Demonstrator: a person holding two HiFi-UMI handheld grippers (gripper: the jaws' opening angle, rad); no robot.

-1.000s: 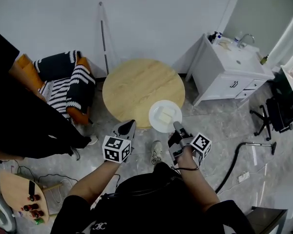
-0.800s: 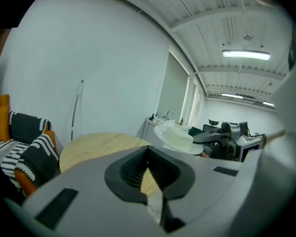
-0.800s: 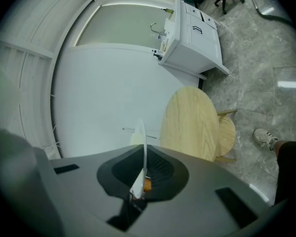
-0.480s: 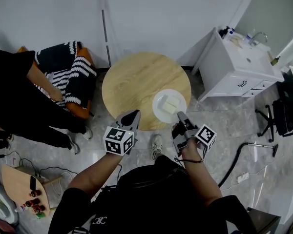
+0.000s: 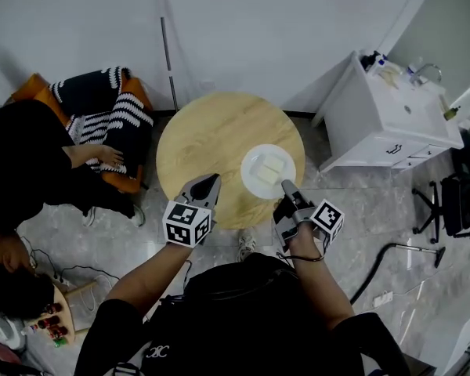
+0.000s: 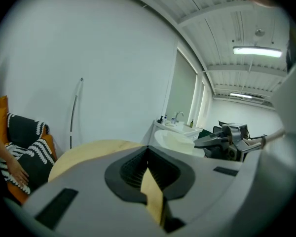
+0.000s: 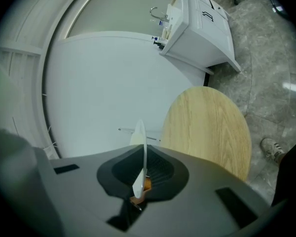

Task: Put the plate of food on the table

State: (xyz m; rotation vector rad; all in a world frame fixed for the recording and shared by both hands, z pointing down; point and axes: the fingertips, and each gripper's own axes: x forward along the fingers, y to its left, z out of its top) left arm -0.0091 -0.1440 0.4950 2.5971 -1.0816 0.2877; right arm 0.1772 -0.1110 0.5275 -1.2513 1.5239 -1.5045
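White china shows edge-on between the right tongs [image 5: 286, 186], which pinch the near rim of the plate [image 5: 268, 171]. The left tongs [image 5: 209, 185] are pressed together on nothing, over the near edge of the round wooden worktop [image 5: 204, 143]. The plate, carrying pale blocks of food [image 5: 271, 166], lies over the worktop's right part; whether it touches the wood cannot be told. With a one-sided rim grip, the person would do well to keep it level, lower it until the base sits flat and well inside the edge, and only then release.
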